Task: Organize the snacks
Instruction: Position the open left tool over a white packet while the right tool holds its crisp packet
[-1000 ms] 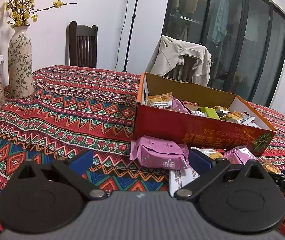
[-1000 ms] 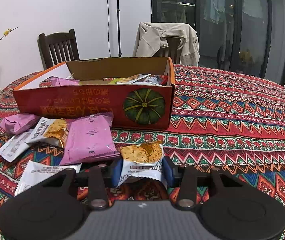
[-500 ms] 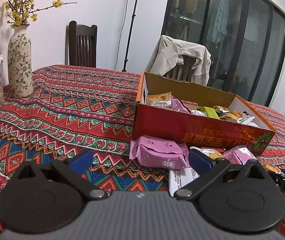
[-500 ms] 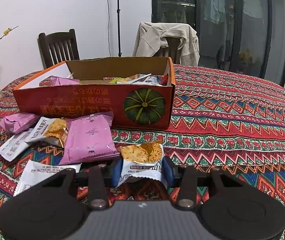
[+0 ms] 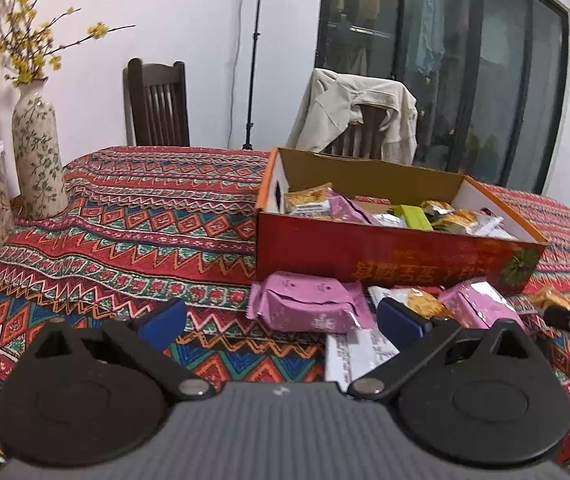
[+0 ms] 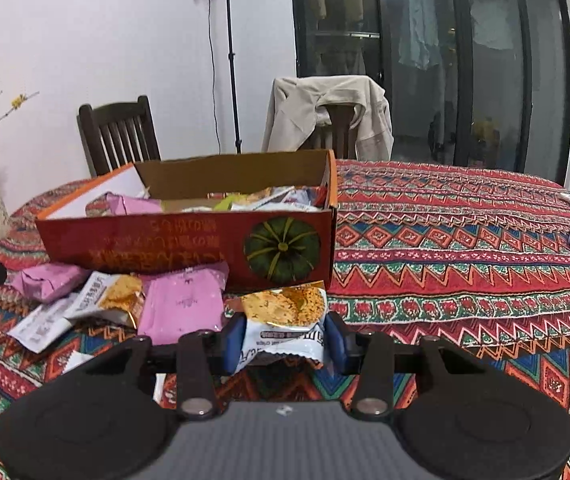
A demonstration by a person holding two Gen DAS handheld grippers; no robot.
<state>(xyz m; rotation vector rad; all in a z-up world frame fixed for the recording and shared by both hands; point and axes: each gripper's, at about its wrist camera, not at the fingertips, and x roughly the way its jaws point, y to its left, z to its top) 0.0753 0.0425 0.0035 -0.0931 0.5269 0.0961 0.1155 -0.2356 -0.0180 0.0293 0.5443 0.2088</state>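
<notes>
A white cracker packet (image 6: pixel 283 322), printed with golden crackers, is sitting pinched between the two blue fingers (image 6: pixel 232 342) of the right gripper (image 6: pixel 283 346), which is clamping it by both side edges. The packet is standing just in front of the red cardboard box (image 6: pixel 189 248), near the corner that is showing a green pumpkin picture (image 6: pixel 281 248); whether the packet is touching the tablecloth cannot be told. The box is lying open on the patterned tablecloth (image 6: pixel 445 248) and is holding a mix of snacks (image 5: pixel 385 212): pink, white and green packets.

Left of the held packet, loose snacks are lying against the box front: a flat pink packet (image 6: pixel 183 304), a second cracker packet (image 6: pixel 111 296) partly under it, a plump pink packet (image 6: pixel 47 282) farther left, and a white wrapper (image 6: pixel 43 326) lying face down nearest the camera.

The left gripper (image 5: pixel 281 320) is hovering with its blue fingers (image 5: pixel 163 318) spread wide and gripping nothing; the plump pink packet (image 5: pixel 309 306) is lying just beyond the gap between them.

Farther out, a flowered vase (image 5: pixel 39 156) with yellow blossoms is standing at the table's left edge, and a beige jacket (image 5: pixel 355 112) is hanging over a chair behind the box.
</notes>
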